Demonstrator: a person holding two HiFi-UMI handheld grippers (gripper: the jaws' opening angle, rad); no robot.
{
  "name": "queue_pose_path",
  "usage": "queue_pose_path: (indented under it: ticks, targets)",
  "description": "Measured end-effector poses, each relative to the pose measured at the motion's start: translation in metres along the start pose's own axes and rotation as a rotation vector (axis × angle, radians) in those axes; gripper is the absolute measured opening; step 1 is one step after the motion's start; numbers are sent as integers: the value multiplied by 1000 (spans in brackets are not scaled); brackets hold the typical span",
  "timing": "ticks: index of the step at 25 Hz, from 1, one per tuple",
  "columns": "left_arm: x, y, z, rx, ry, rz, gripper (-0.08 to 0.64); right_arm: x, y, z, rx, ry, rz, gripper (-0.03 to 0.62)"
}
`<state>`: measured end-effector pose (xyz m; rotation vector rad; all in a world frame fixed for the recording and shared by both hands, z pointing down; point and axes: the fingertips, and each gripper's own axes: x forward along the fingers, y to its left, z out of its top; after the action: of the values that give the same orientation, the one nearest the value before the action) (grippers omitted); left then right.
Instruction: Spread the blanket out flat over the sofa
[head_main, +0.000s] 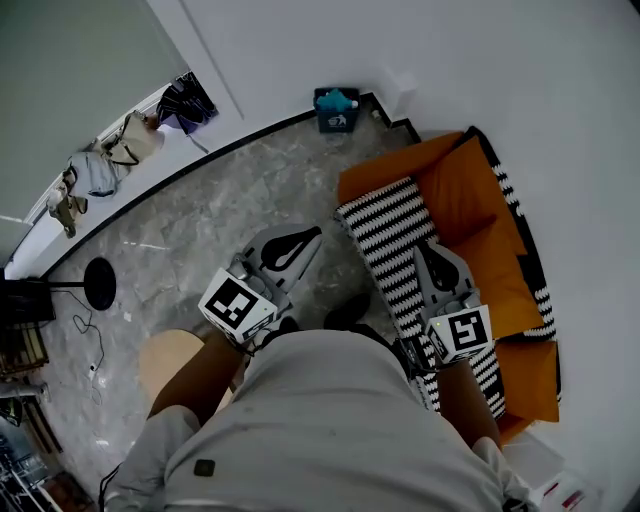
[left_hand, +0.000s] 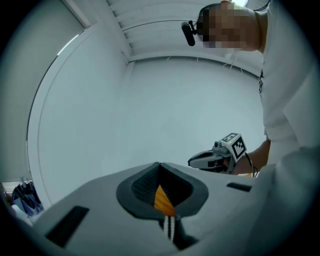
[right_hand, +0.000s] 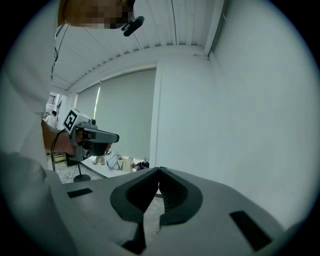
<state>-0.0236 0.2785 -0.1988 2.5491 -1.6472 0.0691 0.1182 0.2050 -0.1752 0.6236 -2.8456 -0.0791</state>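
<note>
An orange sofa (head_main: 470, 190) stands against the white wall at the right. A black-and-white striped blanket (head_main: 385, 235) lies over its seat and front and runs down toward my right arm. My right gripper (head_main: 428, 248) hovers above the blanket with its jaws shut and nothing in them; in its own view the right gripper (right_hand: 159, 170) points at the wall. My left gripper (head_main: 308, 236) is over the floor just left of the sofa, shut and apart from the blanket. In its own view a sliver of orange and stripes (left_hand: 164, 200) shows behind its closed jaws.
Grey marble floor (head_main: 220, 200) lies left of the sofa. A blue bin (head_main: 337, 110) sits by the far wall. A black round stand base (head_main: 100, 283) with a cable and a round wooden stool (head_main: 165, 362) are at the left. Bags (head_main: 130, 140) rest on a ledge.
</note>
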Motion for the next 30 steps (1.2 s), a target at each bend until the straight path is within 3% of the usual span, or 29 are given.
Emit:
queue_pose_path:
  ticks: [10, 16, 22, 30]
  targets:
    - [-149, 3, -4, 10, -34, -37, 9, -9, 139, 32, -18, -19, -60, 28]
    - [-212, 3, -3, 18, -67, -53, 9, -15, 204, 44, -25, -32, -95, 28]
    - [-246, 0, -1, 7, -79, -64, 9, -20, 244, 56, -44, -30, -92, 26]
    - [-264, -4, -5, -4, -86, -69, 9, -25, 263, 58, -48, -36, -97, 27]
